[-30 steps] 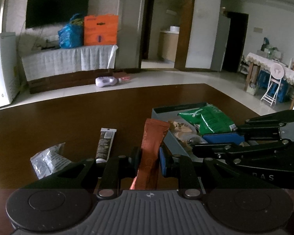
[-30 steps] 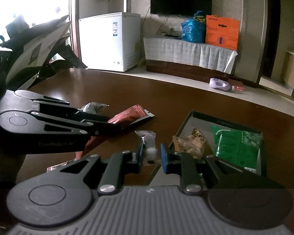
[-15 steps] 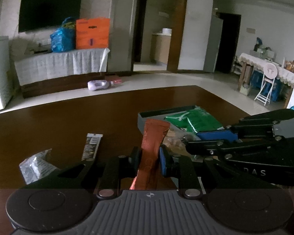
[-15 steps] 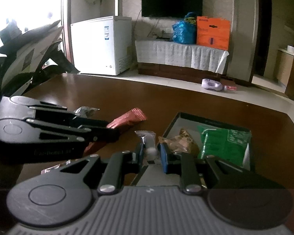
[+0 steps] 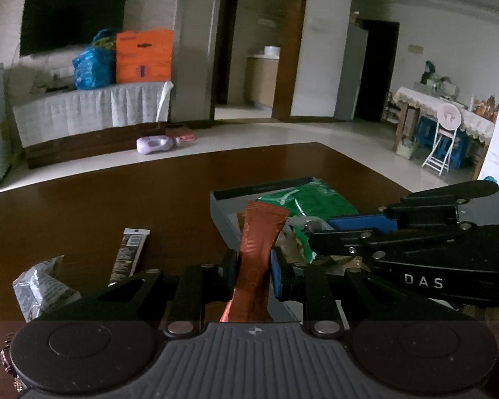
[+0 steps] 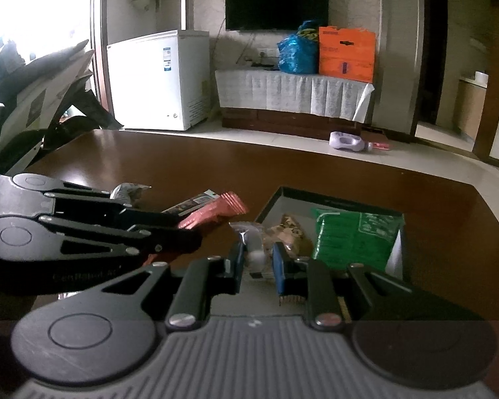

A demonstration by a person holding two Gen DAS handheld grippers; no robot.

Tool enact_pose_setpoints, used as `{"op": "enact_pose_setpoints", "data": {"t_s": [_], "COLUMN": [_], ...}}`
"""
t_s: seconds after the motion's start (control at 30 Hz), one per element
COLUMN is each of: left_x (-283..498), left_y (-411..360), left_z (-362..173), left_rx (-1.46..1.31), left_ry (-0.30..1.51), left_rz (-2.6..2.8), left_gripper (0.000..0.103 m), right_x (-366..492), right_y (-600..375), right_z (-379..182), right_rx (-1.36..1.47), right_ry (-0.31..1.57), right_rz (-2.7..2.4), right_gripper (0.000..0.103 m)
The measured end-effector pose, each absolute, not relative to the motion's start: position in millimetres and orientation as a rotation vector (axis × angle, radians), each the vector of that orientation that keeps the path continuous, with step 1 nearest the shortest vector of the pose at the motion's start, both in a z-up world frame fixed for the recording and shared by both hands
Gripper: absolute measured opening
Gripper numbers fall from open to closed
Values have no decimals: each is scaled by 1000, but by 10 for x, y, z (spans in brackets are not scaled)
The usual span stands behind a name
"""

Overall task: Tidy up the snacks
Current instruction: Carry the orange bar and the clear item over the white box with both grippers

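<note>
My left gripper (image 5: 253, 266) is shut on an orange stick packet (image 5: 261, 232), whose top end overlaps the near left corner of the grey box (image 5: 219, 211) in the left wrist view. In the box lie a green bag (image 5: 312, 198) and a brown snack (image 6: 289, 229). My right gripper (image 6: 256, 259) is shut on a small clear packet (image 6: 253, 247), held above the box's near left edge (image 6: 269, 206). In the right wrist view the left gripper (image 6: 186, 232) sits just left of it with the orange packet (image 6: 216, 214).
A dark stick packet (image 5: 129, 249) and a crumpled silver packet (image 5: 40, 282) lie on the brown table (image 5: 116, 199), left of the box. The table's far edge runs behind the box. Beyond it are floor, a white freezer (image 6: 159, 79) and a draped TV bench.
Both grippers have shifted to the right with their packets still gripped. The box and loose packets now sit further left in both views.
</note>
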State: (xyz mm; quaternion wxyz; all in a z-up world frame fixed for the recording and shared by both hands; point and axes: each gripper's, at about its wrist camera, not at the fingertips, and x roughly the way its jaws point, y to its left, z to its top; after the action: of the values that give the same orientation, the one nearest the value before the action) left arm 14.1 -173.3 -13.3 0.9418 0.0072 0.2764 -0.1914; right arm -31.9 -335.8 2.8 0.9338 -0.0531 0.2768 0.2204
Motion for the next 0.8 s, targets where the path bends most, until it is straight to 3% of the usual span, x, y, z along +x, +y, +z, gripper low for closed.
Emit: {"op": "enact_pose_setpoints", "data": {"t_s": [0.8], "left_x": [174], "left_y": [-1961], "left_z": [-196], "left_rx": [16], "left_ry": [568], "left_rz": [-437], "left_gripper": [22], "right_x": [-386], "right_y": [-3508], "right_z": [33], "right_rx": [-105], "right_ry": [584], "right_rz": [395], "right_gripper": [19]}}
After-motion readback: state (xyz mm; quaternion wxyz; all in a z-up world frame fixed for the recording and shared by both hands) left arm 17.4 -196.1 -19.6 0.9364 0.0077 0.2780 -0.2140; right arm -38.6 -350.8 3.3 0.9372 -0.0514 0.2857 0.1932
